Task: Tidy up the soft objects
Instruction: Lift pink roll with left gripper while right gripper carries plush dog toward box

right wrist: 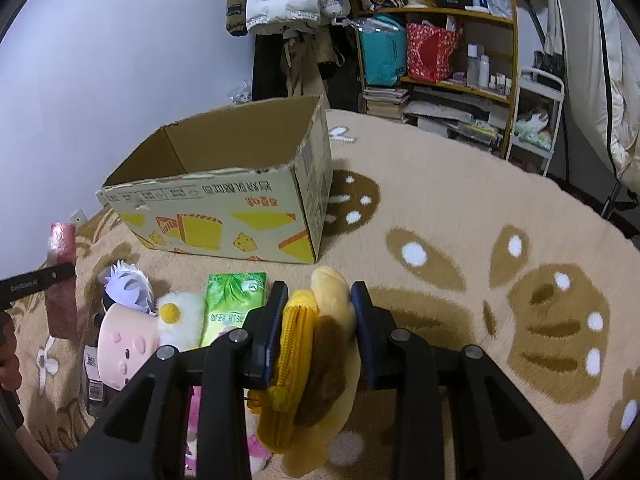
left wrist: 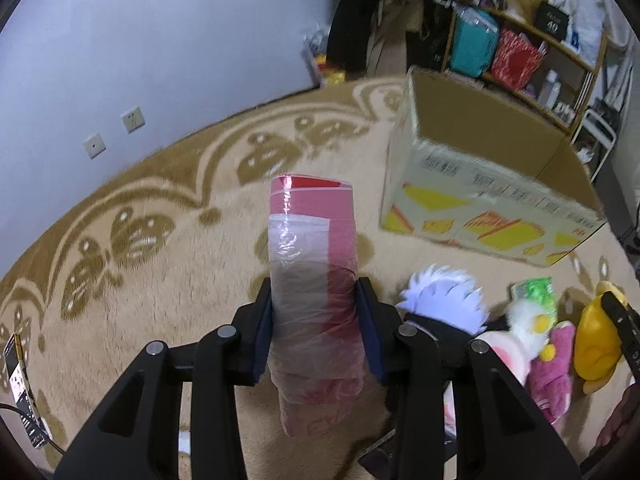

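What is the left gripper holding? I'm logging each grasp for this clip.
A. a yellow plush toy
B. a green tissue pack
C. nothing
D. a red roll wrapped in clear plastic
D: the left gripper is shut on the red plastic-wrapped roll, while the yellow plush toy sits in the right gripper.

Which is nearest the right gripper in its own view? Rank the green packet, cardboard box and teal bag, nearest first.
From the right gripper, shut on the yellow plush toy:
1. Green packet, just left on the rug.
2. Cardboard box, ahead and left.
3. Teal bag, far back on the shelf.
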Demonstrator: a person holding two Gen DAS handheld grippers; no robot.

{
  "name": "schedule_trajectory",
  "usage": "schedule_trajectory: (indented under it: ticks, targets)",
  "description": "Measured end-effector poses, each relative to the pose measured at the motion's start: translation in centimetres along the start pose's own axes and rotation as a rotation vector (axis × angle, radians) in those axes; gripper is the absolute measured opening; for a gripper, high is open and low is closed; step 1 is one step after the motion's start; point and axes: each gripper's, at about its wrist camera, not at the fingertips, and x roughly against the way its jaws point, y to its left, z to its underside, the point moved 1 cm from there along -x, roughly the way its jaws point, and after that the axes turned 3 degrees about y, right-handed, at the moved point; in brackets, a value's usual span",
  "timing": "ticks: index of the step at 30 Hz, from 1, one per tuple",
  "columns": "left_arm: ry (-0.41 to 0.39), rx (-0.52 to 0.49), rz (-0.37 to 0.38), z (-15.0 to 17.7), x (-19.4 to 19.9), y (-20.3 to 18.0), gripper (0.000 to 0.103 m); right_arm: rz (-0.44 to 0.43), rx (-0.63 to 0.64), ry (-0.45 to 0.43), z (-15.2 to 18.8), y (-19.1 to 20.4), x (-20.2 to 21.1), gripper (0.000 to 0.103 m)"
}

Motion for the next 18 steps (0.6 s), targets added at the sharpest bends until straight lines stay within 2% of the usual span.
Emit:
schedule_trajectory:
  ticks: [6,18]
  targets:
    - [-0.099,-0.025,-0.022,-0.5,2.2,-0.3,0.037,0.033,0.027,-0.058,-0.7,0.7,1.5,0.033]
    - [-0.277,-0.113,0.009,-3.7,6.8,-2.6,0.037,0.024,0.078,-0.212,-4.7,2.8,4.3,0.033]
